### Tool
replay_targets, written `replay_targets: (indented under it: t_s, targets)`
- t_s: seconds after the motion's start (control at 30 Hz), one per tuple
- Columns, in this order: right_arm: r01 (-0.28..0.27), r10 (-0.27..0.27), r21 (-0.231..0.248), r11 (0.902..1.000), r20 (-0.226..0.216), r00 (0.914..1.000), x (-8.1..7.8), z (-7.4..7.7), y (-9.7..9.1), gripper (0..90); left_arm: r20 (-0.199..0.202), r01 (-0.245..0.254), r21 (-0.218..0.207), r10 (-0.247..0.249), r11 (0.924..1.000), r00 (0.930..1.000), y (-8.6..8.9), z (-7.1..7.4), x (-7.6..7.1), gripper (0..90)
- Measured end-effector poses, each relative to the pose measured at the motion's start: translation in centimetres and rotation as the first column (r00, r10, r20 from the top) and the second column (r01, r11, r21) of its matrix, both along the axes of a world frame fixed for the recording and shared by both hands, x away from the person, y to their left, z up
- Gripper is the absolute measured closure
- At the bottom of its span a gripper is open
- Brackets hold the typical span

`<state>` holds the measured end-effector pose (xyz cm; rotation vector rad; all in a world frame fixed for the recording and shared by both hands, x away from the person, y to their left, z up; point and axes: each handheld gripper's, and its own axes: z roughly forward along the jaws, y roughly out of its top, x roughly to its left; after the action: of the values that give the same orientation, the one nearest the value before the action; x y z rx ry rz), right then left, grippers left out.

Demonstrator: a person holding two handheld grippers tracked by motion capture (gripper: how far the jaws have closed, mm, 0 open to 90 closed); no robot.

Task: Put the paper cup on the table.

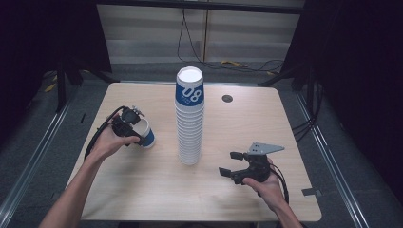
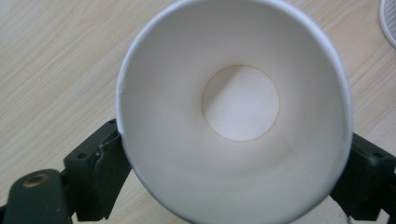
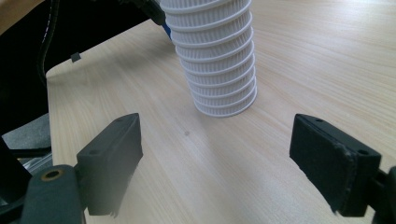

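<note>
While your left gripper (image 1: 129, 124) clamps the single paper cup (image 2: 233, 112) between its two jaws, with the mouth of the cup turned toward the camera, the thin wall can buckle if you squeeze harder, and the cup can slip out if you loosen. It sits at the left side of the wooden table (image 1: 142, 190), well apart from the tall stack of paper cups (image 1: 190, 118) in the middle. This stack is narrow and high, so a small push from the side can tip it over. Your right gripper (image 3: 217, 154) stands wide open and holds nothing, with the foot of the stack near ahead of it; a careless approach could knock it down.
</note>
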<state>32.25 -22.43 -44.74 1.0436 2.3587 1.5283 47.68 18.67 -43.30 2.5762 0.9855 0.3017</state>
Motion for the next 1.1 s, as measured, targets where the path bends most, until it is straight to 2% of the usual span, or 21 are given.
replay_targets:
  t_s: [0.07, 0.3, 0.4, 0.6, 0.7, 0.77, 0.8, 0.93, 1.0, 1.1]
  targets:
    - [0.002, -0.002, -0.001, 1.0000, -0.001, 1.0000, 0.0, 0.0, 0.0, 17.3, -0.012, 0.008, 0.009, -0.008, 0.9999, 0.9999, -0.2, -0.2, 0.0, 18.7]
    - [-0.001, 0.001, -0.002, 1.0000, 0.000, 1.0000, 0.1, 0.0, 0.0, 17.3, -0.012, 0.019, 0.013, -0.018, 0.9997, 0.9998, -0.2, -0.2, 0.0, 18.2]
    - [0.002, -0.002, 0.001, 1.0000, 0.001, 1.0000, 0.0, 0.0, 0.0, 17.3, -0.002, -0.002, -0.012, 0.002, 0.9999, 1.0000, 0.2, 0.0, -0.1, 17.3]
    - [0.004, -0.004, 0.001, 1.0000, 0.003, 1.0000, 0.0, 0.1, -0.1, 17.3, 0.006, -0.023, -0.022, 0.024, 0.9995, 0.9997, 0.8, 0.1, -0.7, 16.8]
    - [0.008, -0.008, 0.000, 1.0000, 0.000, 1.0000, 0.0, 0.0, -0.2, 17.3, 0.011, -0.015, -0.085, 0.016, 0.9963, 0.9998, 1.2, 0.4, -1.5, 17.0]
    - [0.010, -0.010, 0.000, 1.0000, 0.000, 1.0000, 0.0, 0.0, -0.2, 17.3, 0.044, -0.027, -0.076, 0.031, 0.9967, 0.9985, 1.4, 0.4, -1.7, 16.9]
    - [0.010, -0.010, 0.000, 1.0000, 0.001, 0.9999, 0.0, 0.0, -0.2, 17.3, 0.044, -0.027, -0.076, 0.031, 0.9967, 0.9985, 1.4, 0.4, -1.7, 16.4]
    - [0.011, -0.011, -0.003, 0.9999, 0.000, 0.9999, 0.0, 0.0, -0.2, 17.3, 0.047, -0.014, -0.108, 0.019, 0.9941, 0.9987, 1.7, 0.4, -2.6, 17.1]
    - [0.015, -0.015, -0.014, 0.9998, -0.004, 0.9999, 0.1, -0.1, -0.2, 17.3, 0.053, -0.003, -0.151, 0.011, 0.9885, 0.9985, 1.7, 0.3, -3.4, 18.3]
    - [0.021, -0.021, -0.018, 0.9996, -0.008, 0.9997, 0.0, -0.2, -0.2, 17.3, 0.055, 0.009, -0.175, 0.000, 0.9846, 0.9985, 1.6, 0.1, -3.9, 18.3]
